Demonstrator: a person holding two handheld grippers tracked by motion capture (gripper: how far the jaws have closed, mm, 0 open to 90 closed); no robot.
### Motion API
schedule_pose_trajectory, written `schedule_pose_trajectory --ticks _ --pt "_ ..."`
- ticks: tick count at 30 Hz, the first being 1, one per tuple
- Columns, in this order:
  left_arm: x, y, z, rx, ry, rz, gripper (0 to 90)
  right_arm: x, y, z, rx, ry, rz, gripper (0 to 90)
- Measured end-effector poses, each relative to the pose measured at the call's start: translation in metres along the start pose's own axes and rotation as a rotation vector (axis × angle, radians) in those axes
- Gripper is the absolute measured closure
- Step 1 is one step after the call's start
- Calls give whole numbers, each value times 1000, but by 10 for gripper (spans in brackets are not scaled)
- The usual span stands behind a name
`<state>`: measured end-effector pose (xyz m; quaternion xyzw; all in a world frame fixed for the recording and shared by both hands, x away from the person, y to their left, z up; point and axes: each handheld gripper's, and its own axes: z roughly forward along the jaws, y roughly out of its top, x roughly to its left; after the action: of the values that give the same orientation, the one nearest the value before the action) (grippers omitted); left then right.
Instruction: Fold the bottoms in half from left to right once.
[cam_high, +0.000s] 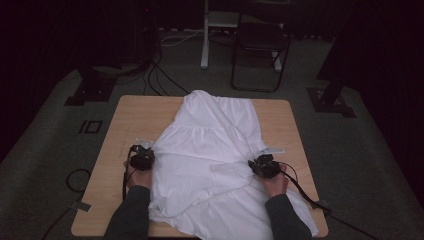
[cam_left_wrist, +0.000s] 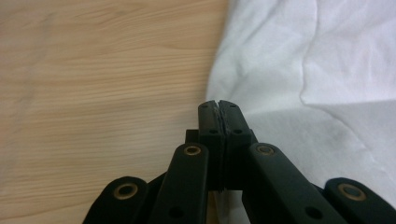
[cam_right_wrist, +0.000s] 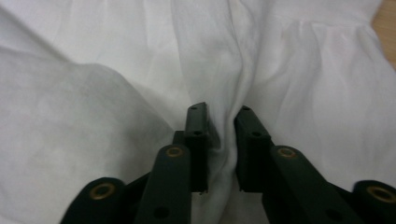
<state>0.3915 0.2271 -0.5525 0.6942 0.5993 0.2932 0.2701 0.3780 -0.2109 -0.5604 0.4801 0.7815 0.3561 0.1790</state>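
Working a rumpled white cotton garment (cam_high: 215, 150) spread across the light wooden desk (cam_high: 135, 120), I have one claw at each side of the cloth. The garment covers the middle and the near right of the desk, its narrow end reaching the far edge and its wide hem spilling over the near edge between my two dark sleeves (cam_high: 131, 212).

My left claw (cam_high: 145, 151) sits at the cloth's left border, where white fabric meets bare wood. In the left gripper view the left claw (cam_left_wrist: 218, 103) has its black jaws pressed together, with a thin pale line in the seam between them; whether that is a sliver of fabric I cannot tell. The garment's edge (cam_left_wrist: 299, 70) runs just beside the tips, and wood grain lies to the left.

My right claw (cam_high: 262, 161) rests on the cloth at its right side, near a raised fold. In the right gripper view the right claw (cam_right_wrist: 220, 112) stands partly spread, a bunched ridge of the white fabric (cam_right_wrist: 223, 140) rising between its jaws and touching both.

A black folding chair (cam_high: 260, 42) stands on the grey floor beyond the desk.
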Motion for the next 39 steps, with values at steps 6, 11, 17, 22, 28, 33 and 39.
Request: schedule_pose_trajectory --ticks 6,11,17,22,28,33,39 --pt "3 -8 -14 -64 -92 -4 893 12 6 4 6 -4 -21 558" --pt "-5 -10 -34 -149 -181 14 892 16 8 -10 -74 -69 -45 819" --pt "-8 -8 -52 -209 -258 -19 893 16 13 -31 -136 -83 -81 882" --pt "-15 -7 -65 -237 -310 -7 889 5 15 -65 -275 -117 -37 884" --pt "-22 -12 -60 -190 -295 14 804 -35 -1 -67 -203 -164 89 878" --pt "-33 -15 -65 -183 -335 41 689 -43 -22 -32 -22 -132 92 763" --pt "-62 -32 -65 -107 -408 147 579 -30 -17 -52 -124 -146 68 596"
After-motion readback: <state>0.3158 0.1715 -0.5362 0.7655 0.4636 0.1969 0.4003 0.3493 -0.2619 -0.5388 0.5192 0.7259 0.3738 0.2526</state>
